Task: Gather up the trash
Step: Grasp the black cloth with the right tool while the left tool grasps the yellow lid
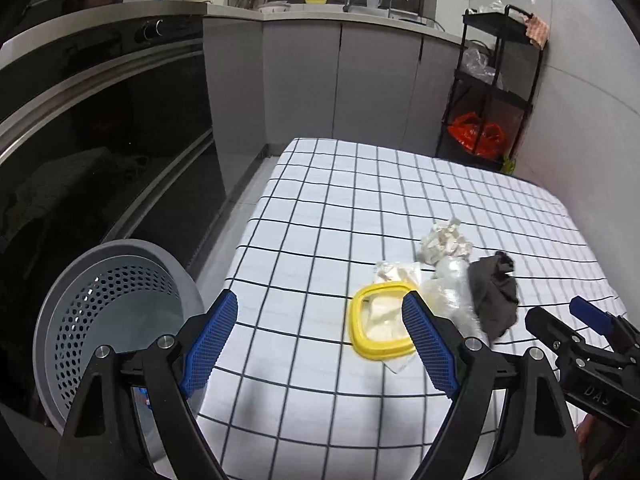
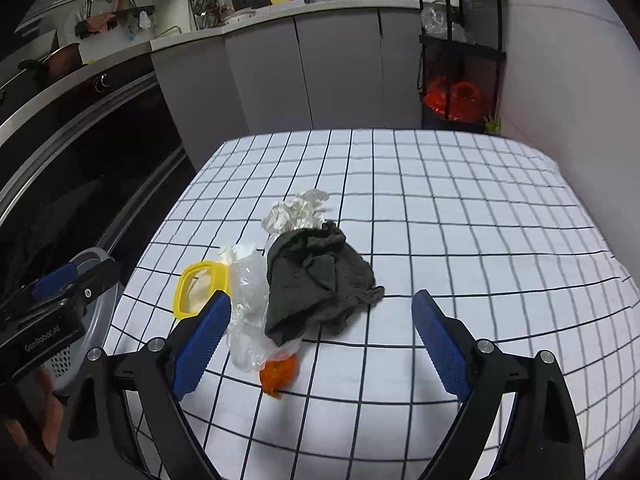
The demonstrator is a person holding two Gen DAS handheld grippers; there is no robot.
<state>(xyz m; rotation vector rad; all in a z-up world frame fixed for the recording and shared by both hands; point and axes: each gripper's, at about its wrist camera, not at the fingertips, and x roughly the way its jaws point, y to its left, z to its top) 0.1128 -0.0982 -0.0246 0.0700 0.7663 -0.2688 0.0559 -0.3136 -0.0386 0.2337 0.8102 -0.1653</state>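
A trash pile lies on the checked tablecloth (image 2: 460, 208): a dark grey cloth (image 2: 316, 284) (image 1: 494, 300), crumpled white paper (image 2: 296, 210) (image 1: 444, 240), clear plastic film (image 2: 248, 304) (image 1: 450, 292), a yellow-rimmed lid (image 2: 198, 290) (image 1: 378, 324) and an orange scrap (image 2: 280, 374). My right gripper (image 2: 322, 338) is open, just short of the cloth; it also shows in the left wrist view (image 1: 560, 320). My left gripper (image 1: 320, 344) is open and empty, near the table's left edge, with the lid beside its right finger.
A grey perforated bin (image 1: 108, 320) stands on the floor left of the table. A dark oven front (image 1: 100, 140) and grey cabinets (image 1: 340, 80) lie beyond. A black rack (image 2: 460, 48) with orange bags stands at the far right by the wall.
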